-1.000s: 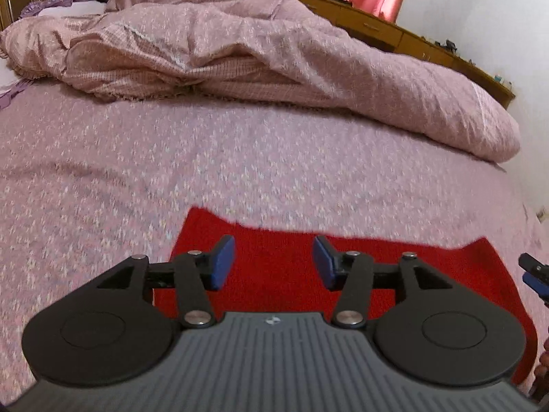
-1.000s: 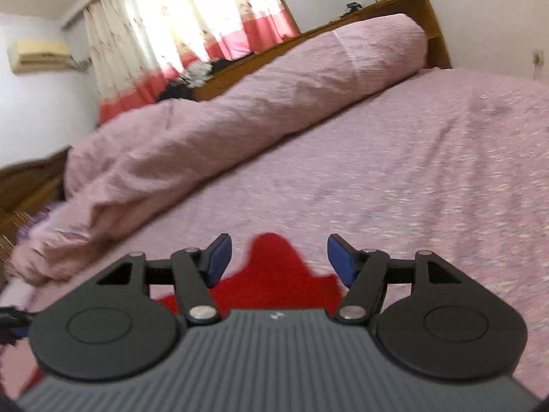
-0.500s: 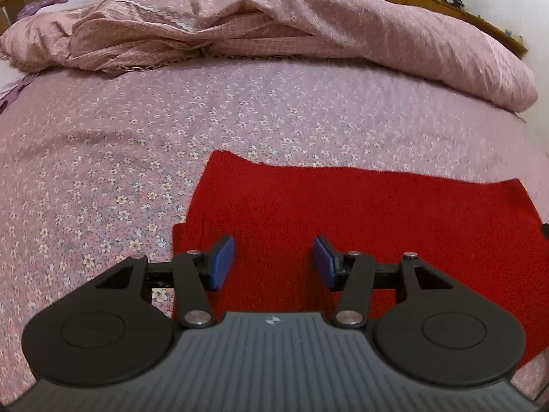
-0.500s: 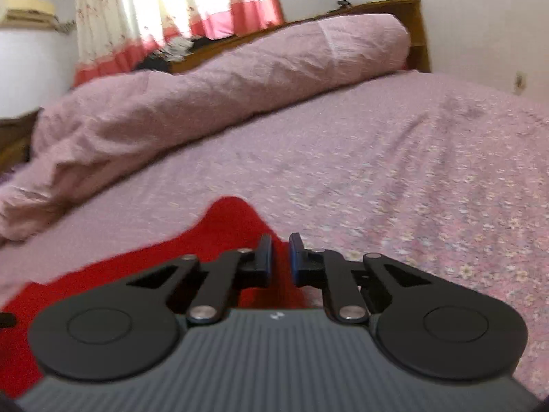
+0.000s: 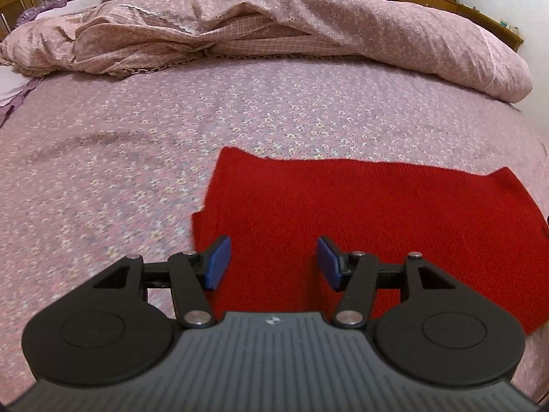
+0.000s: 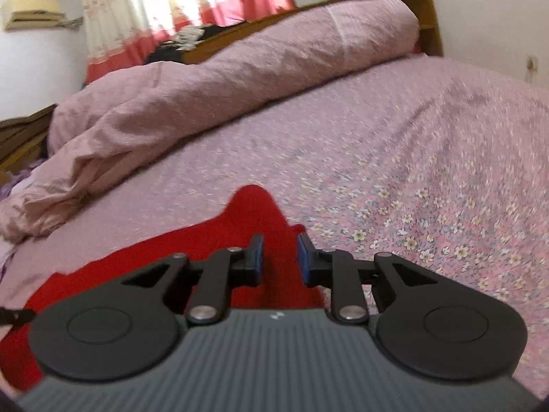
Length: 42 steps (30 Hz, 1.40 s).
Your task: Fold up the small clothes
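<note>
A red knitted garment lies flat on the flowered pink bedsheet. My left gripper is open and empty, just above the garment's near left part. In the right wrist view the garment shows a corner sticking up toward the far side. My right gripper hangs over that right end with its jaws partly open and a narrow gap between the pads; nothing is held between them.
A rumpled pink quilt lies along the far side of the bed, also seen in the right wrist view. A wooden headboard and red-and-white curtains stand behind it. Flowered sheet spreads to the right.
My right gripper closed almost fully half a second ago and has now opened partway. The left gripper stayed open and came lower and closer over the red garment.
</note>
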Tool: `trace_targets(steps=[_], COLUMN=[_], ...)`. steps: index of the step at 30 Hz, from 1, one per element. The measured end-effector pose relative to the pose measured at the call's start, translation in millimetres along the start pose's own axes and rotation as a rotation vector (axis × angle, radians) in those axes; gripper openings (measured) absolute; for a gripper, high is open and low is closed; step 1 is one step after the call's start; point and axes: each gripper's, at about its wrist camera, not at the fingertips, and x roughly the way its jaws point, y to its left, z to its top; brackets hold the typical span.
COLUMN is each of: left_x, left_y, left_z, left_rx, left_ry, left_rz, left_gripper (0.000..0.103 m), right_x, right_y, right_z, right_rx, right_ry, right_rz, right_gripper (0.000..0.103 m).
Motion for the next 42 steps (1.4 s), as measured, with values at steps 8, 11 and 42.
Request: trace_targets(steps=[8, 11, 42], left_x=[-37, -43, -65], left_y=[19, 23, 28], left_z=[-19, -30, -73], left_rx=[-0.023, -0.020, -0.134], left_ry=[0.004, 0.014, 0.040], left_rz=[0.013, 0.025, 0.055], left_gripper=[0.064, 0.065, 0.074], right_x=[-54, -66, -88], right_y=[11, 17, 16], right_z=[-8, -17, -60], right_rx=[-0.038, -0.041, 0.109], right_ry=[-0.035, -0.022, 0.043], right_rz=[0.057, 0.084, 0.036], right_gripper=[0.051, 0.052, 0.062])
